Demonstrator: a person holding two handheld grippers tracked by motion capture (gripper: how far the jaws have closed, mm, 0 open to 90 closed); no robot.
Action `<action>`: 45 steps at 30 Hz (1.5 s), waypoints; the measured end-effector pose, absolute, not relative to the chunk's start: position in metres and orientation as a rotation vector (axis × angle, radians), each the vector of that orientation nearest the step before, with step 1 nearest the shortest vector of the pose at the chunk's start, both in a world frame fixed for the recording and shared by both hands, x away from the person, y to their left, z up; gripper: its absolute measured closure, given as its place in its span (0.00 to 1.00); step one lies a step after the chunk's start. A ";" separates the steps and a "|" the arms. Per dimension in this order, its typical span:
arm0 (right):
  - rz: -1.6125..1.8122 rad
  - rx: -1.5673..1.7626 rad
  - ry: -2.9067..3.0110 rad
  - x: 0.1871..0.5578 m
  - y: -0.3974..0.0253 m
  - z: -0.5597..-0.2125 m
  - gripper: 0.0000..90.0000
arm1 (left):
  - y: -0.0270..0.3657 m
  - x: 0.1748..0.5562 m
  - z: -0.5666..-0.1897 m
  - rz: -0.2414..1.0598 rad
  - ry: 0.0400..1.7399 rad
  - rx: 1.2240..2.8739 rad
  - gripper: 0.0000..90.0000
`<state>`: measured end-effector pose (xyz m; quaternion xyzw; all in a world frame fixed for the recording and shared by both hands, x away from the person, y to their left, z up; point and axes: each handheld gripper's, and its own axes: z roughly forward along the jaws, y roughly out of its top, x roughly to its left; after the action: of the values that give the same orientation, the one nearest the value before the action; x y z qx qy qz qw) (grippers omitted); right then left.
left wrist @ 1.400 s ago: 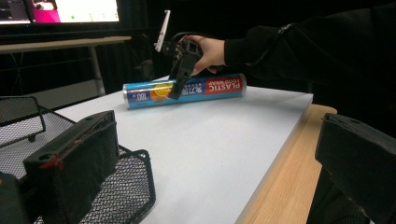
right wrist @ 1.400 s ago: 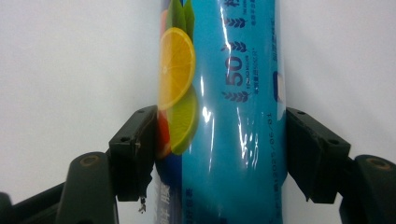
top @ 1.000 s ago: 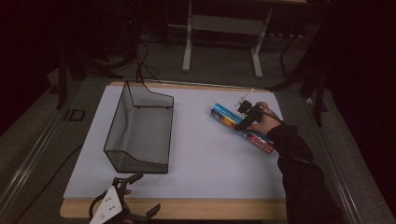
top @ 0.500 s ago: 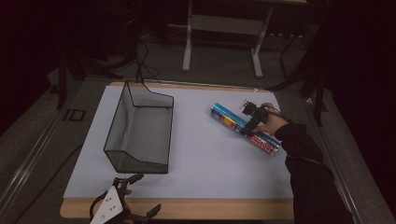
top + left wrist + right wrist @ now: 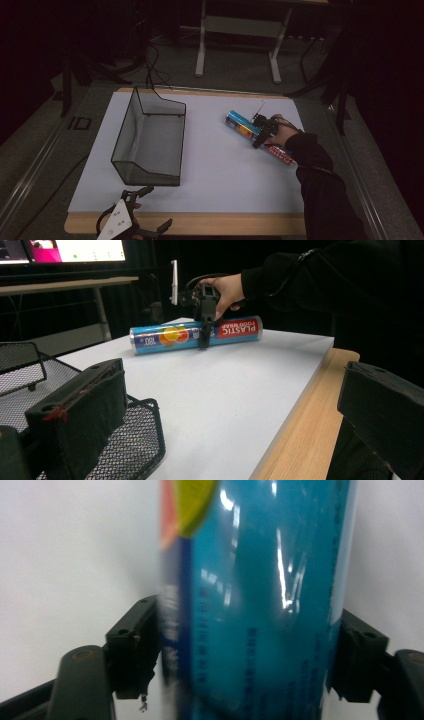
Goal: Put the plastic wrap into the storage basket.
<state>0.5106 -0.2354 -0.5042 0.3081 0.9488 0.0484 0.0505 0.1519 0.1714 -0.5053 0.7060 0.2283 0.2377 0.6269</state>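
Right tongs [image 5: 262, 131] pinching glossy cylindrical plastic-wrap tube [image 5: 245, 129] — left tongs [image 5: 142, 212] spread, near wire-mesh basket [image 5: 150, 145]

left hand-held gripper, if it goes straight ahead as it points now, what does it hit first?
Probably the plastic wrap roll lying across the table, though depth is uncertain. The wire basket sits low beside its left jaw and might get grazed.

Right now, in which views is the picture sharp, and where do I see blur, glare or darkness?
High view: the white table is lit, the room around it very dark. Left gripper view: the plastic wrap roll reads sharply, while the near black tongs are soft. Right gripper view: the roll is blurred from closeness, with white glare streaks on its blue film.
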 end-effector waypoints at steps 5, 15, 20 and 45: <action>0.120 0.954 2.902 0.511 -0.236 -0.505 0.35 | 0.171 0.152 -0.505 0.544 0.523 1.619 0.00; 0.097 1.028 2.886 0.511 -0.230 -0.499 0.36 | 0.172 0.152 -0.506 0.542 0.528 1.612 0.00; 0.171 1.099 2.852 0.512 -0.233 -0.481 0.36 | 0.171 0.152 -0.505 0.545 0.527 1.614 0.00; 0.758 1.328 2.520 0.488 -0.217 -0.405 0.36 | 0.170 0.155 -0.505 0.544 0.526 1.613 0.00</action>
<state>0.4881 -0.2175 -0.4047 0.4484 0.8509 0.2560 0.0966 0.1549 0.1699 -0.5051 0.7040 0.2295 0.2375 0.6287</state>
